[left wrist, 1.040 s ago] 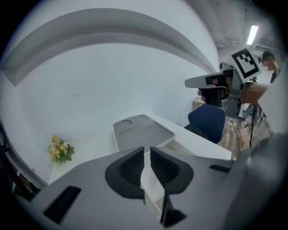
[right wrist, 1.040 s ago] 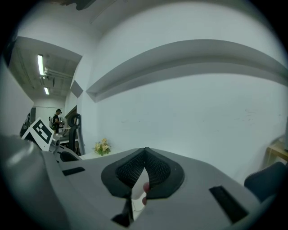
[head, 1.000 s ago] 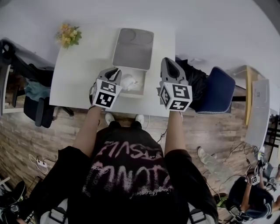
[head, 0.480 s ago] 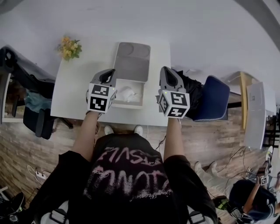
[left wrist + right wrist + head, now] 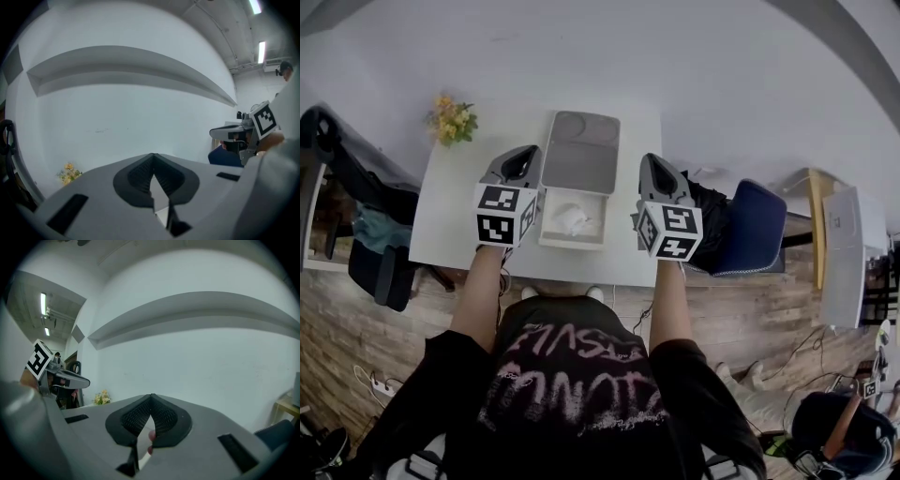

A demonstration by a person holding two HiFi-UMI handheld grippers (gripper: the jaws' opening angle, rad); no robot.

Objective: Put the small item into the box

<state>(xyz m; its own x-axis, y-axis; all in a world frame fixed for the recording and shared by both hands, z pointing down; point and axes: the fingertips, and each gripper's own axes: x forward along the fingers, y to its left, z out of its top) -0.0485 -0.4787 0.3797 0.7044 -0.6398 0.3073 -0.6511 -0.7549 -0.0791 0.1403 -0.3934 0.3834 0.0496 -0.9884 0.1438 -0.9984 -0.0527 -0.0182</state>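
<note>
An open white box [image 5: 547, 236] sits on the white table [image 5: 455, 220], its grey-lined lid [image 5: 581, 155] folded back. A crumpled white item [image 5: 572, 221] lies inside the box. My left gripper [image 5: 525, 156] hovers left of the box, jaws shut with nothing between them; in its own view the left gripper [image 5: 152, 157] points at the bare wall. My right gripper [image 5: 654, 165] hovers right of the box. Seen in its own view, the right gripper [image 5: 151, 397] has its tips together; a small pinkish spot shows in the gap behind them, too unclear to name.
A yellow flower bunch [image 5: 450, 120] stands at the table's far left corner. A black bag [image 5: 710, 208] and a blue chair [image 5: 761, 225] are right of the table. A dark chair [image 5: 380, 253] stands at the left. Another person [image 5: 834, 431] is at bottom right.
My left gripper has drawn back from over the box to its left side. Both grippers have shifted slightly apart, and the white item stays in the box.
</note>
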